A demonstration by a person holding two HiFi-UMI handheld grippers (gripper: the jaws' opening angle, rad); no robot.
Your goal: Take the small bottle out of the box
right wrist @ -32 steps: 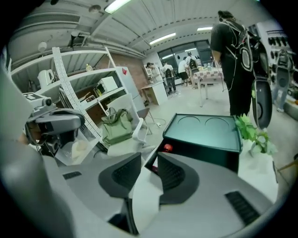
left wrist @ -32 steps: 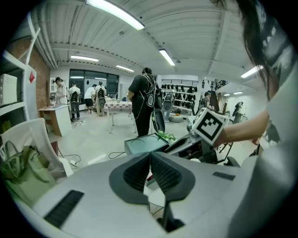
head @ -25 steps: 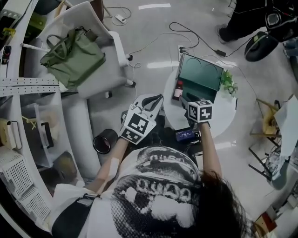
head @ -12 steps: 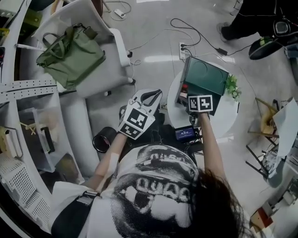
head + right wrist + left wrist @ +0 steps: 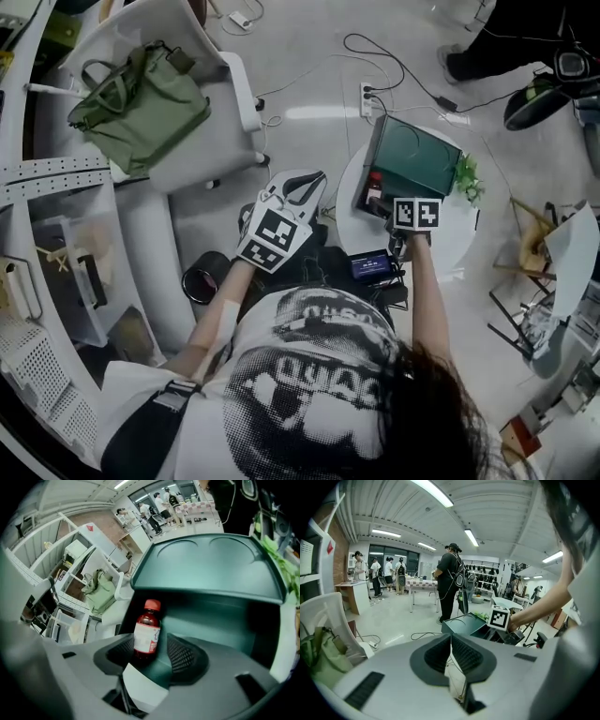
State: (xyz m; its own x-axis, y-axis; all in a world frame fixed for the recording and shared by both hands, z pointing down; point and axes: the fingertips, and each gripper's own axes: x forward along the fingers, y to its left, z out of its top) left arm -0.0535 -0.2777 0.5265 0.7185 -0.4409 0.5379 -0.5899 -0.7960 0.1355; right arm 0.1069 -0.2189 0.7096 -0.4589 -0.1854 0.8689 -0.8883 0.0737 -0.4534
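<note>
A small dark bottle (image 5: pixel 147 632) with a red cap and a white-and-red label stands upright inside the open dark green box (image 5: pixel 211 569). My right gripper (image 5: pixel 151 654) points down into the box, and its jaws have just opened wider. The bottle's lower half sits between the pads (image 5: pixel 183 656), with a gap on the right side. In the head view the bottle (image 5: pixel 374 186) is at the box's (image 5: pixel 417 155) left end, just beyond the right gripper's marker cube (image 5: pixel 415 213). My left gripper (image 5: pixel 451 644) hangs off the table to the left, shut and empty.
The box sits on a small round white table (image 5: pixel 455 230) beside a green plant (image 5: pixel 465 174). A device with a blue screen (image 5: pixel 372 265) lies at the table's near edge. A white chair holding a green bag (image 5: pixel 141 98), floor cables (image 5: pixel 394 70) and a black bin (image 5: pixel 200 281) are around.
My right gripper has sunk into the box towards the bottle and rolled a little. The left gripper has drifted slightly across and down, still shut.
</note>
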